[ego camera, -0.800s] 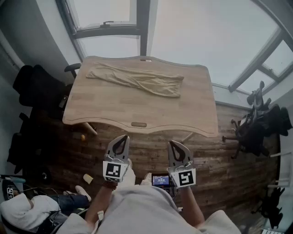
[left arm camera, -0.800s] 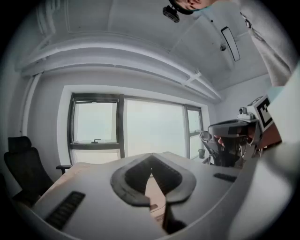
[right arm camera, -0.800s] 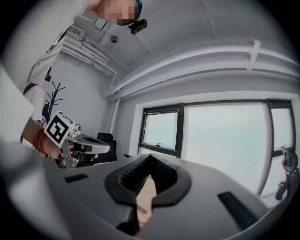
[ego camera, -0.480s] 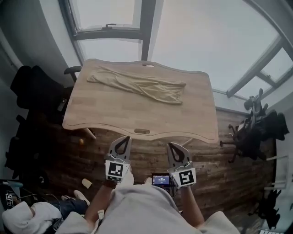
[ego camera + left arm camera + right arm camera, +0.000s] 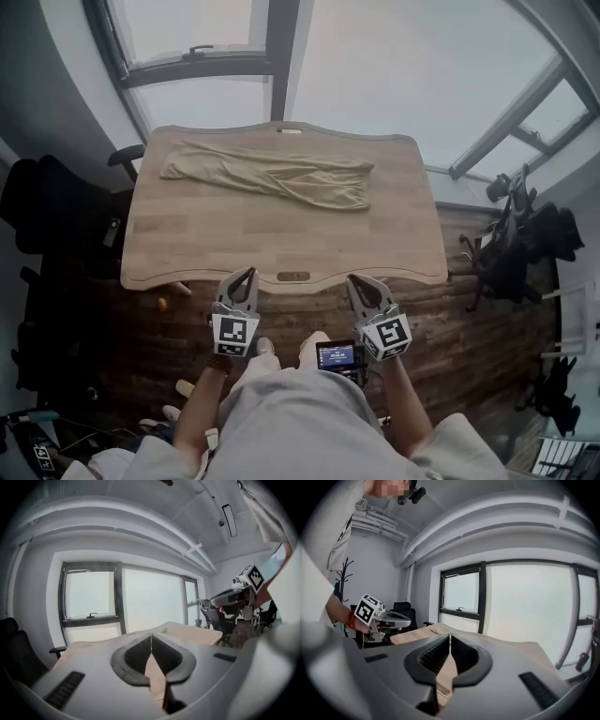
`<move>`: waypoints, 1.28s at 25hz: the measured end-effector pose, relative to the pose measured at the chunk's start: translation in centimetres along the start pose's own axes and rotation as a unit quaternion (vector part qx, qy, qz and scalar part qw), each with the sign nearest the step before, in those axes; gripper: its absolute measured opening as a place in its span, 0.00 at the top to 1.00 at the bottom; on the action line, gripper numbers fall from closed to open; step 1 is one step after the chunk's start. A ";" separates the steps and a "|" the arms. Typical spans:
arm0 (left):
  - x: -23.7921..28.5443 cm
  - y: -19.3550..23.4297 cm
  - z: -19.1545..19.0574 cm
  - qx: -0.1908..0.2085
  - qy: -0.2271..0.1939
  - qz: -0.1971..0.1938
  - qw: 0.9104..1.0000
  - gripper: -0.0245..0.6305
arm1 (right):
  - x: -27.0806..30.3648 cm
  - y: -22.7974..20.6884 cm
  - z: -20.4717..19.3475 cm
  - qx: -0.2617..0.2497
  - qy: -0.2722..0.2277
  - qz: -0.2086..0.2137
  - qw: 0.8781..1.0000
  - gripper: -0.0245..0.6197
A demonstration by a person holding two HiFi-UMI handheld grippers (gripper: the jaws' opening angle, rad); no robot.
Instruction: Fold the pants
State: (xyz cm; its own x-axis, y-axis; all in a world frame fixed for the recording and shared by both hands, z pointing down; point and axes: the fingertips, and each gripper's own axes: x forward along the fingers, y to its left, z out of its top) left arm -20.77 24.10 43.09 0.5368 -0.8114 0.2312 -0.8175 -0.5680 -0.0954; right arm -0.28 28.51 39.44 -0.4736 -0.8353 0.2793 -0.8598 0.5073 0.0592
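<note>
I am holding the left hand-held gripper (image 5: pixel 247 274) and the right hand-held gripper (image 5: pixel 355 280) side by side close in front of my body, just short of the near edge of the desk (image 5: pixel 281 246). Both are clenched on nothing, since no cloth is within reach. They are pointing forward and a little downward at the desk, which I judge to be a ready pose for reaching in. Past them, bare wood is separating me from the work. The pants (image 5: pixel 281 176) are lying rumpled and stretched sideways across the far half of the desk, on the window side, well apart from both jaws. Folding is not yet begun, and I am expecting to lean in and open both before taking hold.
</note>
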 end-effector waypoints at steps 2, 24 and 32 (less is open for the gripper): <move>1.8 0.5 -0.7 0.002 0.014 -0.002 1.000 0.95 | 1.3 -1.8 -0.8 0.016 0.011 0.009 1.000 0.95; 22.7 4.5 -3.3 -0.033 0.107 0.118 0.987 0.95 | 20.2 -31.3 -23.0 0.109 0.209 0.026 0.971 0.79; 24.1 5.5 -4.0 -0.035 0.128 0.106 0.985 0.95 | 23.4 -35.6 -28.4 0.144 0.278 -0.017 0.949 0.72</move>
State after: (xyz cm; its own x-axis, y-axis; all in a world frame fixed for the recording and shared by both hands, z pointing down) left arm -13.15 2.01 51.98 0.2889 -0.8450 0.4500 -0.9233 -0.3702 -0.1026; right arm 24.64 -3.06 71.12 -0.3388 -0.5680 0.7500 -0.9275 0.3354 -0.1650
